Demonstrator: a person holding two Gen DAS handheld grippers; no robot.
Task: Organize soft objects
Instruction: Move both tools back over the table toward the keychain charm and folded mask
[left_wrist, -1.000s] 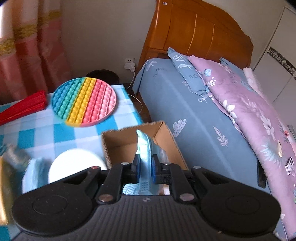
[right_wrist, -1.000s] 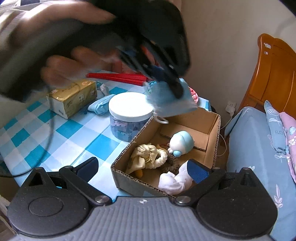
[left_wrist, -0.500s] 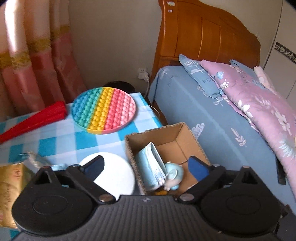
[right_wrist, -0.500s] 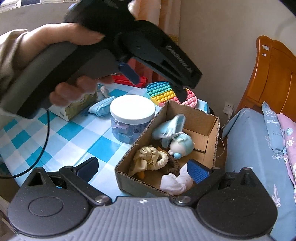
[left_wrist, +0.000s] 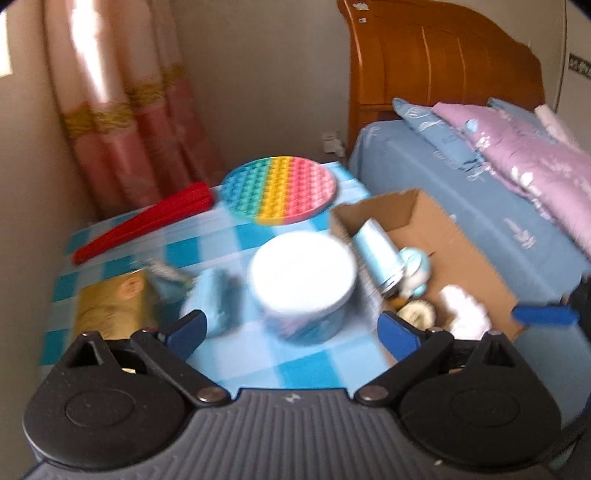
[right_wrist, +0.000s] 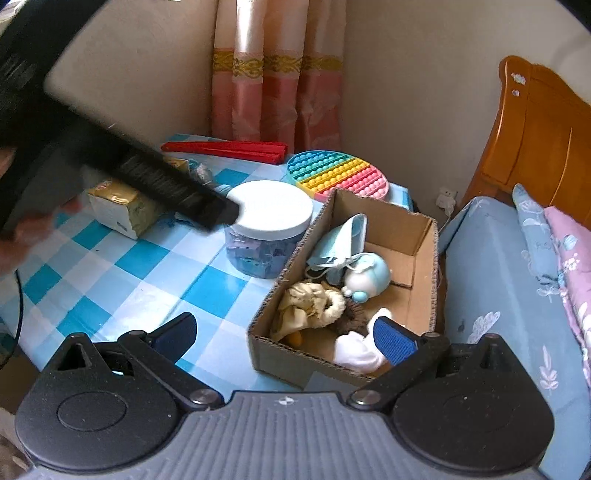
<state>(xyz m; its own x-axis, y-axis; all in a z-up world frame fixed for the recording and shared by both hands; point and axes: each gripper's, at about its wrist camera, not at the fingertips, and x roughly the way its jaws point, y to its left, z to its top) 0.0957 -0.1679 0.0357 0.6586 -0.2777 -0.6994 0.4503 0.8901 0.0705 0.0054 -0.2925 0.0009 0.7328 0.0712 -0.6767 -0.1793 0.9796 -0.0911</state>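
Inside box: pale blue face mask (right_wrist: 341, 240) now lies in brown cardboard box (right_wrist: 424, 236)
Left gripper (left_wrist: 291, 332): jaws just opened, empty
Right gripper (right_wrist: 284, 332): spread, empty
Room: checked tablecloth (right_wrist: 155, 280) free beside box

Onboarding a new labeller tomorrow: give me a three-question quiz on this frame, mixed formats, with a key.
1. True or false: the light blue face mask lies inside the brown cardboard box.
2. Multiple choice: the white-lidded clear plastic jar stands (A) inside the box, (B) on the blue-and-white checked tablecloth beside the box, (C) on the bed.
3. Fill in: the left gripper has its jaws ____ with nothing between them.

Key: 1 true; 2 B; 3 open (they have just been opening, and the mask now lies in the box).
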